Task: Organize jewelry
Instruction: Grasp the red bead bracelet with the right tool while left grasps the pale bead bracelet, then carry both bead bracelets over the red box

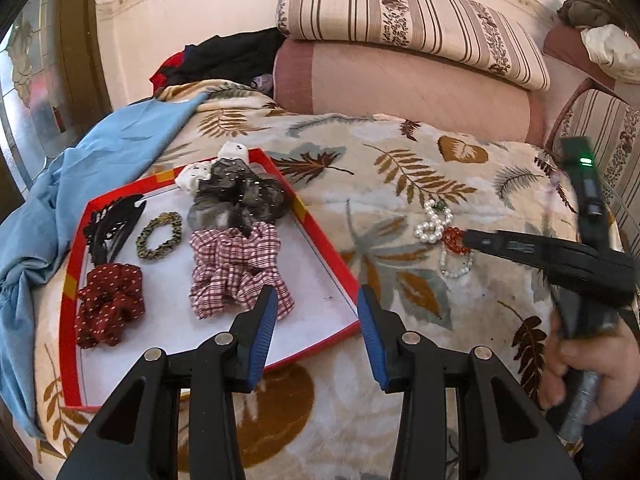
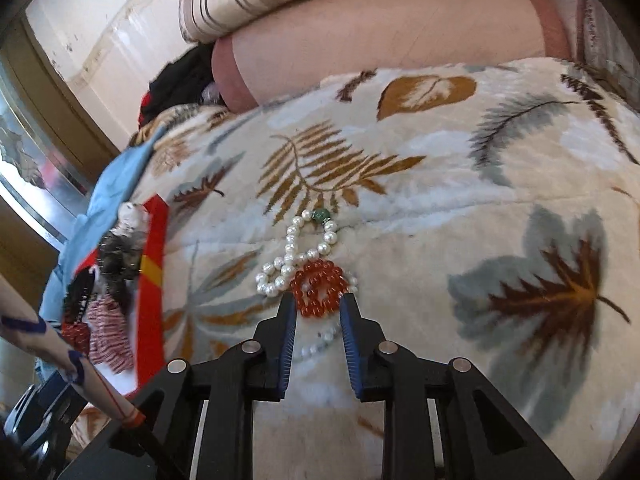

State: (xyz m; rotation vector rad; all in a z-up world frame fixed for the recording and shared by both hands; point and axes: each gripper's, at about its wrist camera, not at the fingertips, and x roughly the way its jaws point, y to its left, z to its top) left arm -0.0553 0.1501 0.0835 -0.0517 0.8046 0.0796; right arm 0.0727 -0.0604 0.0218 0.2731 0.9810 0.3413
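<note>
My right tongs point(image 2: 319, 309) sit partly open around a red bead bracelet point(image 2: 319, 289) on the leaf-print blanket point(image 2: 440, 220), fingers either side, not clamped. A pearl bracelet point(image 2: 298, 254) touches it. My left tongs point(image 1: 317, 312) hang wide open and empty above the near corner of the red tray point(image 1: 320, 236) holding scrunchies point(image 1: 236, 268)

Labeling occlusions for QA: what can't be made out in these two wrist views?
- Small white bead bracelet: right wrist view, mostly hidden behind the right gripper fingers and the red bead bracelet.
- Red-rimmed tray contents: right wrist view, blurred and seen edge-on.
- White item at the tray's far rim: left wrist view, partly covered by the dark sheer scrunchie.
- Right gripper tips: left wrist view, side-on, gap unreadable.
</note>
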